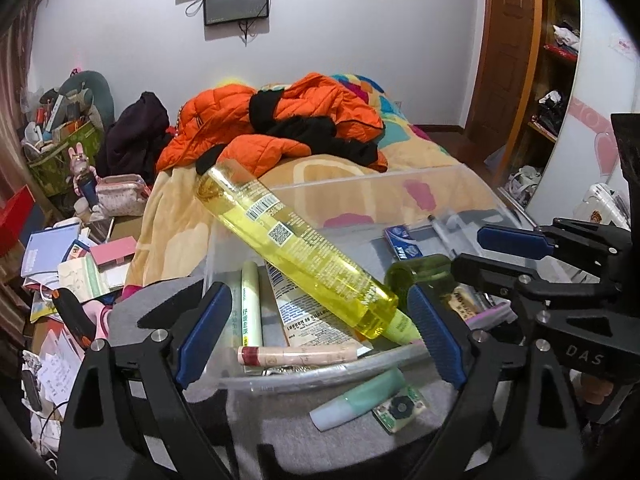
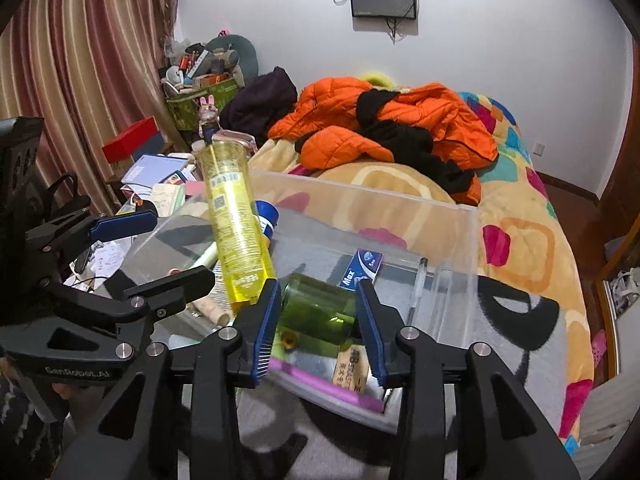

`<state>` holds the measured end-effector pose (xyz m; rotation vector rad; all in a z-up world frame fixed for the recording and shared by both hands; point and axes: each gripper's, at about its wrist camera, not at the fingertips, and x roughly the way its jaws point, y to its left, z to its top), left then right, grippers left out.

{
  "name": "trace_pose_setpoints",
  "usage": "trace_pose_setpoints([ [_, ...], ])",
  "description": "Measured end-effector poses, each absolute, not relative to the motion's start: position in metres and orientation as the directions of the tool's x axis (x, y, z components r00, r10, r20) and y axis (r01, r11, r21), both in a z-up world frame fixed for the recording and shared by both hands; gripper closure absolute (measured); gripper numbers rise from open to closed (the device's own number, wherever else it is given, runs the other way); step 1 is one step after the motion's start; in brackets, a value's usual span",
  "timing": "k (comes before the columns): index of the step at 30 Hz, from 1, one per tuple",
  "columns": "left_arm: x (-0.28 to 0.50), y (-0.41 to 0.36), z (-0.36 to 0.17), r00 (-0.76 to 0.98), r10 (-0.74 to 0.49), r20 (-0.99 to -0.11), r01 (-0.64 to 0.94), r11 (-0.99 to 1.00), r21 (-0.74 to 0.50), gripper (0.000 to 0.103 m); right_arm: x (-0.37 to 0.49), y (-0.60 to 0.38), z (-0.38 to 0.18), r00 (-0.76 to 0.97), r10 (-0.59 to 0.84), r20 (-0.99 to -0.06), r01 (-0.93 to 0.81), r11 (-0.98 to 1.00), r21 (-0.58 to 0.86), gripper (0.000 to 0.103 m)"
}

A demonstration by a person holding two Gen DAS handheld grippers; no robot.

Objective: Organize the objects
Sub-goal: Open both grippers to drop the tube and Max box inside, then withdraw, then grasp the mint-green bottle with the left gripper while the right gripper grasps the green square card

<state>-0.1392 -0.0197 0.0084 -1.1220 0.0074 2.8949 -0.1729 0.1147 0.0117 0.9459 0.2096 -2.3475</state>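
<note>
A clear plastic box [image 1: 400, 188] [image 2: 460, 248] sits on the bed. A tall yellow bottle [image 1: 296, 248] [image 2: 236, 232] leans in it over several tubes [image 1: 251, 304]. My left gripper [image 1: 320, 340] is open at the box's near rim, its pads on either side of the bottle's lower end without touching it. My right gripper [image 2: 316, 320] holds a dark green bottle [image 2: 316, 312] [image 1: 420, 276] between its pads inside the box; it shows at the right of the left wrist view [image 1: 472, 256]. A mint tube [image 1: 356, 400] and a small green card [image 1: 400, 408] lie outside the box.
A blue "Max" packet [image 2: 360, 268], a pen [image 2: 416, 292] and a pink strip [image 2: 328, 384] lie in the box. An orange jacket [image 1: 280, 120] is heaped on the bed behind. Papers and boxes [image 1: 72, 264] clutter the left side. A wardrobe [image 1: 560, 80] stands right.
</note>
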Motion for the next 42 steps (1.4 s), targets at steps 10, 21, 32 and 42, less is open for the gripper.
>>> trace_pose_setpoints([
  [10, -0.109, -0.022, 0.026, -0.770, 0.033, -0.637, -0.027, -0.999, -0.019, 0.009, -0.128, 0.124, 0.022, -0.566, -0.503, -0.653, 0.600, -0.795, 0.093, 0.057],
  [21, -0.077, -0.049, 0.003, -0.725, 0.013, -0.689, 0.030, -0.998, -0.050, 0.007, -0.107, 0.102, -0.025, -0.472, -0.476, -0.742, 0.617, -0.780, 0.107, 0.054],
  [32, -0.067, -0.071, -0.040, -0.639, 0.015, -0.769, 0.075, -0.994, -0.083, 0.007, -0.114, 0.065, -0.064, -0.413, -0.433, -0.801, 0.653, -0.754, 0.072, 0.054],
  [42, -0.088, -0.050, -0.046, -0.614, 0.075, -0.786, -0.015, -0.996, -0.083, 0.007, -0.112, 0.084, -0.062, -0.429, -0.451, -0.783, 0.631, -0.770, 0.098, 0.071],
])
